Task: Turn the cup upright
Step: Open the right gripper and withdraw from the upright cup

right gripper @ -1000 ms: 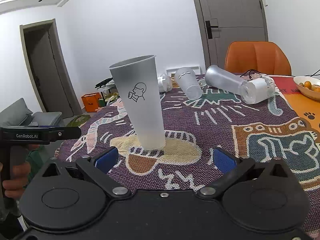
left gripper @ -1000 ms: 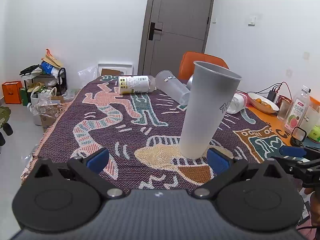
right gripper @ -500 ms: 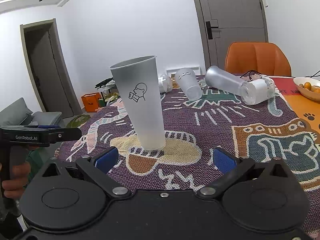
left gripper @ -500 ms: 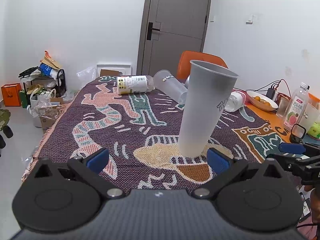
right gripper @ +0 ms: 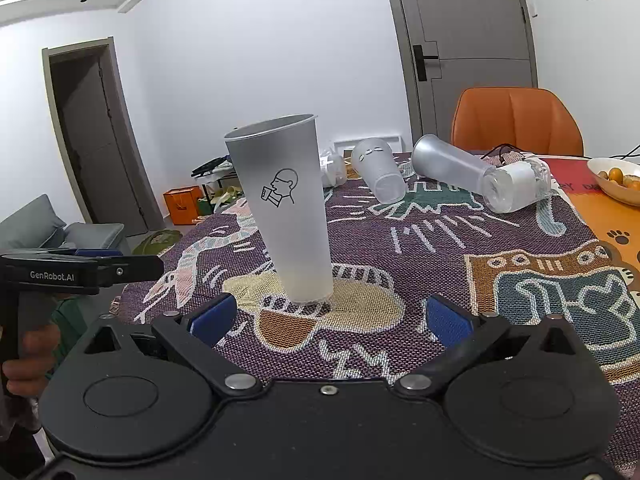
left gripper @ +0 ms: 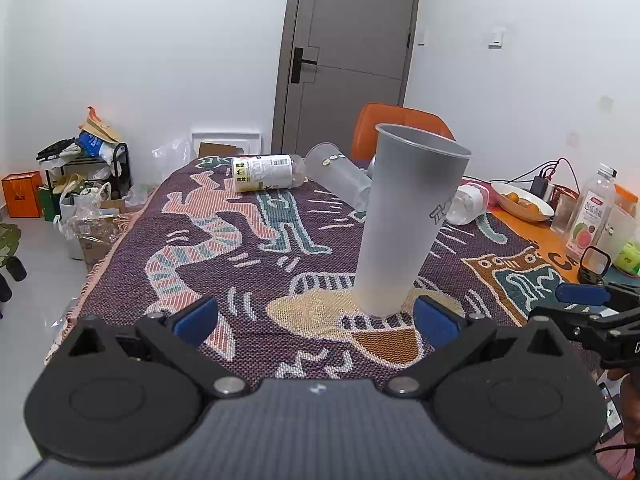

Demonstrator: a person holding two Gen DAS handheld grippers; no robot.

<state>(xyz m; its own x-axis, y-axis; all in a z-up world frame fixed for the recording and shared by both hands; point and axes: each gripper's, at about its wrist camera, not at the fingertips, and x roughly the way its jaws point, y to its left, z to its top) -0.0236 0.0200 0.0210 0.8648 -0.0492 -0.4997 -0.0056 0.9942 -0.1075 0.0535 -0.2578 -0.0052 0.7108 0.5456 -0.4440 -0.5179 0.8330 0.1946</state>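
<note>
A tall frosted grey cup (left gripper: 404,224) with a printed face logo stands upright, mouth up, on the patterned cloth; it also shows in the right wrist view (right gripper: 286,208). My left gripper (left gripper: 316,320) is open and empty, just short of the cup, which stands ahead near its right finger. My right gripper (right gripper: 328,320) is open and empty, with the cup just beyond its left finger. Neither touches the cup.
Two frosted cups (right gripper: 380,176) (right gripper: 448,164) and a clear bottle (right gripper: 516,184) lie on their sides at the far end. A labelled bottle (left gripper: 264,172) lies there too. A fruit bowl (left gripper: 524,204), a drink bottle (left gripper: 592,216) and an orange chair (right gripper: 516,120) stand to the right.
The left gripper has drawn back slightly from the cup. The cup and the right gripper have hardly moved.
</note>
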